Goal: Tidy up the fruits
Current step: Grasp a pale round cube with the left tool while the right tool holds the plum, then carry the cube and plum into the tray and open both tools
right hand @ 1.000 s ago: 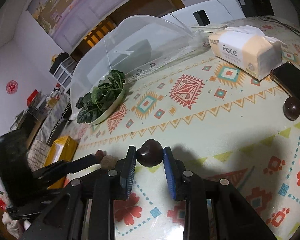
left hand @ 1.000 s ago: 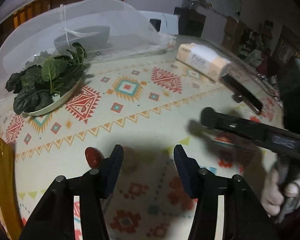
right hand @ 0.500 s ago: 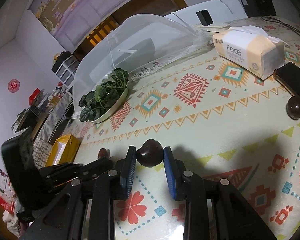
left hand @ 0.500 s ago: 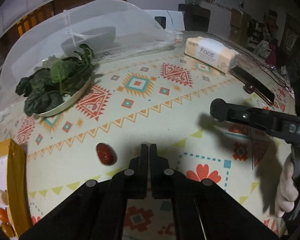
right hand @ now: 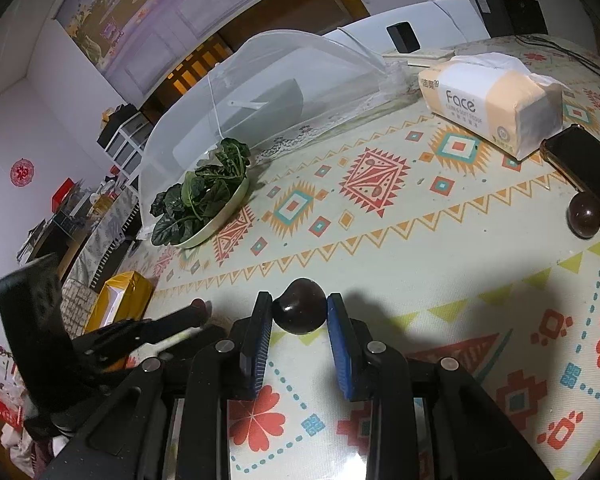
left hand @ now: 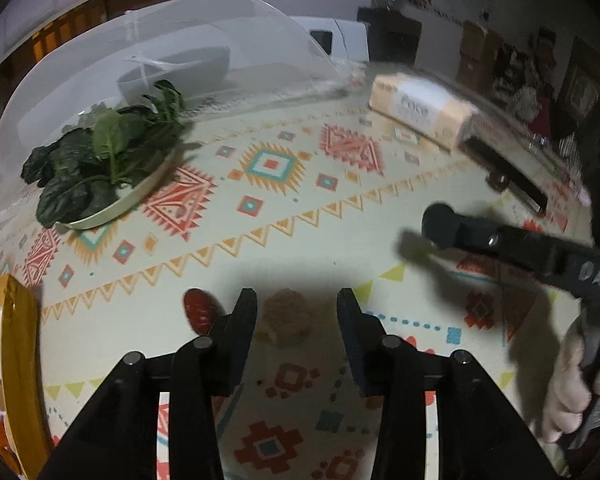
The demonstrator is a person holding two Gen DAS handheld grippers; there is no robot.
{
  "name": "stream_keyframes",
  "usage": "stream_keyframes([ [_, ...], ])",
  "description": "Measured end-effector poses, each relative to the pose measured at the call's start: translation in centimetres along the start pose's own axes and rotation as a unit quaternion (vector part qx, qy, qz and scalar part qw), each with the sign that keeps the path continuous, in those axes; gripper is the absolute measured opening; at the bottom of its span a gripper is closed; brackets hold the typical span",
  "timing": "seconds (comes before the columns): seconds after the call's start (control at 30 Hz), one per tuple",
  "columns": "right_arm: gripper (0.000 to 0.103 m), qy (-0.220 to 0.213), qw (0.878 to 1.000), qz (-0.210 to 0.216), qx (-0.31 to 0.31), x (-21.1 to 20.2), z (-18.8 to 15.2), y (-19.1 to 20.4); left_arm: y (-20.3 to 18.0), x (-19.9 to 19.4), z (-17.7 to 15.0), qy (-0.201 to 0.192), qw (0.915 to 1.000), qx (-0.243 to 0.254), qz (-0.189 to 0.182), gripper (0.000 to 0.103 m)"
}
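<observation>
My left gripper [left hand: 296,308] is open, its fingers on either side of a rough tan round fruit [left hand: 286,317] that lies on the patterned tablecloth. A small red fruit [left hand: 198,309] lies just left of the left finger. My right gripper [right hand: 299,312] is shut on a dark brown round fruit [right hand: 300,311], held just above the cloth; it shows side-on in the left wrist view [left hand: 440,220]. A second dark brown fruit [right hand: 584,215] lies at the right by a black phone [right hand: 588,160].
A plate of spinach [left hand: 100,168] sits at the back left by a white mesh food cover [left hand: 160,60] over a grey bowl. A tissue pack [right hand: 492,100] lies at the back right. A yellow box [left hand: 12,360] stands at the left edge.
My left gripper was shut half a second ago; it has opened and now straddles the tan fruit. The right gripper keeps its hold on the dark fruit, hardly moved.
</observation>
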State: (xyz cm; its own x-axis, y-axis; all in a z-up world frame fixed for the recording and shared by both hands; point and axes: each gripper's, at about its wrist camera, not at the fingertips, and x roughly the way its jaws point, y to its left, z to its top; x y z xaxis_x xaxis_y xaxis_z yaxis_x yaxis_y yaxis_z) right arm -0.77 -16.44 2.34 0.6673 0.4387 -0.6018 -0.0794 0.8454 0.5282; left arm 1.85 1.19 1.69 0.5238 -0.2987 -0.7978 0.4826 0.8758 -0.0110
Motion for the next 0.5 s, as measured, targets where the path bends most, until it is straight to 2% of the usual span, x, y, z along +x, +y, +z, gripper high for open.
stream_keyframes([
  [0.07, 0.031, 0.001, 1.0, 0.0, -0.001, 0.0, 0.0, 0.1, -0.4, 0.6, -0.3, 0.008, 0.9998, 0.012, 0.014, 0.038],
  [0.13, 0.031, 0.001, 1.0, 0.0, -0.003, 0.1, 0.0, 0.1, -0.4, 0.6, -0.6, 0.009, 0.9996, 0.015, 0.024, 0.027],
  [0.33, 0.031, 0.004, 1.0, -0.012, -0.015, 0.5, -0.1, 0.4, 0.5, -2.9, -1.2, -0.027, 0.999, -0.019, 0.03, 0.027],
  [0.5, 0.031, -0.001, 0.999, -0.026, -0.041, 0.7, -0.4, 1.2, 2.4, -8.5, -3.0, -0.069, 0.9944, -0.073, 0.032, 0.027],
])
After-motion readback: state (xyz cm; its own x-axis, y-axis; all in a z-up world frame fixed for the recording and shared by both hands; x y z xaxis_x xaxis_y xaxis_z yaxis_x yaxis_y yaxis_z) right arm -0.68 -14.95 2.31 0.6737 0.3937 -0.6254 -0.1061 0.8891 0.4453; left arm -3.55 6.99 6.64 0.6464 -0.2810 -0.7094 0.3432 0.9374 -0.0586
